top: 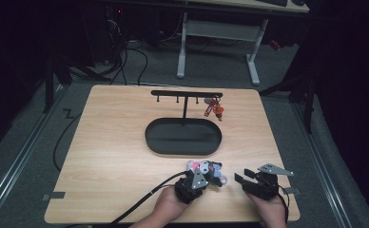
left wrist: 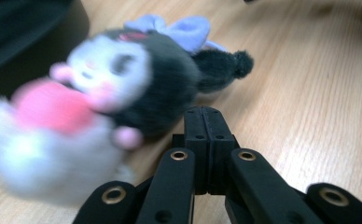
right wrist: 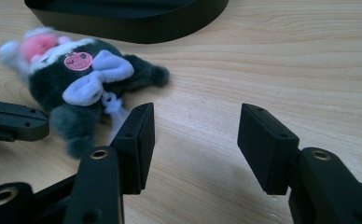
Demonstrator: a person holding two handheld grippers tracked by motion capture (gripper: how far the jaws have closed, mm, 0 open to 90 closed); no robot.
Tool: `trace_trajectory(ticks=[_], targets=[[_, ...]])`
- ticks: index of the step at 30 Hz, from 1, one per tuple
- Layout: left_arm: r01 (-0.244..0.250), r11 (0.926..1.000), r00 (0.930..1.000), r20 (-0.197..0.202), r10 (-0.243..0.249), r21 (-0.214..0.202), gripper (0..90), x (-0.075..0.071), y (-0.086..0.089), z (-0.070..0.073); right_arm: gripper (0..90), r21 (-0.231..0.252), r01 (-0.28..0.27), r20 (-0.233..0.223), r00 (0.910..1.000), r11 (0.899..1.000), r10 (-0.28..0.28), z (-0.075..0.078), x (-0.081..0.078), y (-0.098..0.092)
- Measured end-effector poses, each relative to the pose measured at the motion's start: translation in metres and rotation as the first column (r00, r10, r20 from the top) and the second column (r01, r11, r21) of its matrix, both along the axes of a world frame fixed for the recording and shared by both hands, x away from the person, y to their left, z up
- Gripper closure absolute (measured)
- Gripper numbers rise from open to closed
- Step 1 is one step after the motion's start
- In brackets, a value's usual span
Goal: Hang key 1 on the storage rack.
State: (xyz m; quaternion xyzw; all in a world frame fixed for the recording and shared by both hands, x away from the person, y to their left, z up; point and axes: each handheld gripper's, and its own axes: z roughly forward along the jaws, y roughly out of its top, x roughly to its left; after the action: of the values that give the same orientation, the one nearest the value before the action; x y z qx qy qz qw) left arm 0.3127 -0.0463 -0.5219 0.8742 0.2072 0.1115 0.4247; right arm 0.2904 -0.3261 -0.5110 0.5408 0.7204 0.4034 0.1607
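Note:
A small plush toy (top: 210, 170), black and white with a pink front and a lilac bow, lies on the wooden table near its front edge. My left gripper (top: 201, 175) rests right beside it. In the left gripper view its jaws (left wrist: 208, 112) are pressed together with nothing between them, and the plush toy (left wrist: 137, 79) lies just ahead and to the left. My right gripper (top: 242, 180) sits to the right of the toy. Its jaws (right wrist: 195, 121) stand open over bare wood, with the plush toy (right wrist: 76, 79) to their left.
A black oval tray (top: 149, 135) lies at the table's middle. Behind it stands a black T-shaped hook rack (top: 186, 94) with a red keychain (top: 214, 109) hanging at its right end. Bare wood stretches left of the hands. Cables trail off the table's front edge.

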Motion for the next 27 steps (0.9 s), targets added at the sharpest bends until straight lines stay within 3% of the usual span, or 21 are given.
trace_trajectory(ticks=[1,2,3,5,8,10,13,15,16,17,19,20,22,27], targets=[[-0.032,0.9993,0.9995,0.005,0.032,-0.020,90.0,0.004,0.009,0.003,46.7,0.003,-0.002,0.000,1.0000,1.000,0.002,0.000,0.000,-0.001],[-0.032,0.9993,0.9995,0.005,0.032,-0.020,90.0,0.004,0.009,0.003,46.7,0.005,-0.004,0.001,1.0000,1.000,0.004,0.000,0.000,-0.001],[-0.086,0.9954,0.9961,0.012,0.087,-0.041,90.0,0.011,0.024,0.007,46.7,0.004,-0.007,0.002,1.0000,1.000,0.007,0.000,0.001,-0.001],[-0.148,0.9863,0.9884,0.024,0.150,-0.073,90.0,0.017,0.041,0.011,46.6,0.003,-0.008,0.003,1.0000,1.000,0.008,0.000,0.001,-0.002],[-0.214,0.9706,0.9759,0.020,0.217,-0.110,90.0,0.025,0.062,0.014,46.6,0.001,-0.013,0.012,0.9998,1.000,0.013,0.001,0.000,-0.002],[-0.249,0.9629,0.9681,0.007,0.251,-0.106,90.0,0.032,0.067,0.013,46.6,0.009,-0.008,0.010,0.9999,1.000,0.008,0.002,0.000,-0.001],[-0.259,0.9650,0.9658,-0.030,0.257,-0.043,89.9,0.043,0.061,0.005,46.6,0.014,-0.007,0.007,0.9999,1.000,0.007,0.002,0.000,0.000],[-0.232,0.9725,0.9720,-0.043,0.231,-0.020,89.9,0.041,0.053,0.000,46.6,0.011,-0.010,0.009,0.9999,1.000,0.010,0.003,0.000,0.002],[-0.232,0.9725,0.9720,-0.043,0.231,-0.020,90.0,0.041,0.053,0.000,46.6,0.011,-0.010,0.009,0.9999,1.000,0.010,0.003,0.000,0.002],[-0.199,0.9794,0.9794,-0.042,0.197,-0.035,90.0,0.034,0.044,0.000,46.5,0.005,-0.015,0.009,0.9999,1.000,0.015,0.003,0.000,0.003],[-0.146,0.9882,0.9881,-0.056,0.144,-0.046,89.9,0.024,0.032,0.000,46.5,0.002,-0.013,0.007,0.9999,1.000,0.013,0.002,0.000,0.003],[-0.146,0.9882,0.9881,-0.056,0.144,-0.046,89.9,0.024,0.032,0.000,46.5,0.002,-0.013,0.007,0.9999,1.000,0.013,0.002,0.000,0.003],[-0.069,0.9966,0.9956,-0.066,0.066,-0.044,89.9,0.010,0.012,-0.002,46.4,0.001,-0.007,-0.004,1.0000,1.000,0.007,0.000,0.002,0.001],[0.057,0.9979,0.9969,-0.052,-0.059,-0.031,89.7,-0.012,-0.026,-0.001,45.9,-0.007,0.040,0.003,0.9992,0.999,-0.040,0.001,0.001,-0.005]])
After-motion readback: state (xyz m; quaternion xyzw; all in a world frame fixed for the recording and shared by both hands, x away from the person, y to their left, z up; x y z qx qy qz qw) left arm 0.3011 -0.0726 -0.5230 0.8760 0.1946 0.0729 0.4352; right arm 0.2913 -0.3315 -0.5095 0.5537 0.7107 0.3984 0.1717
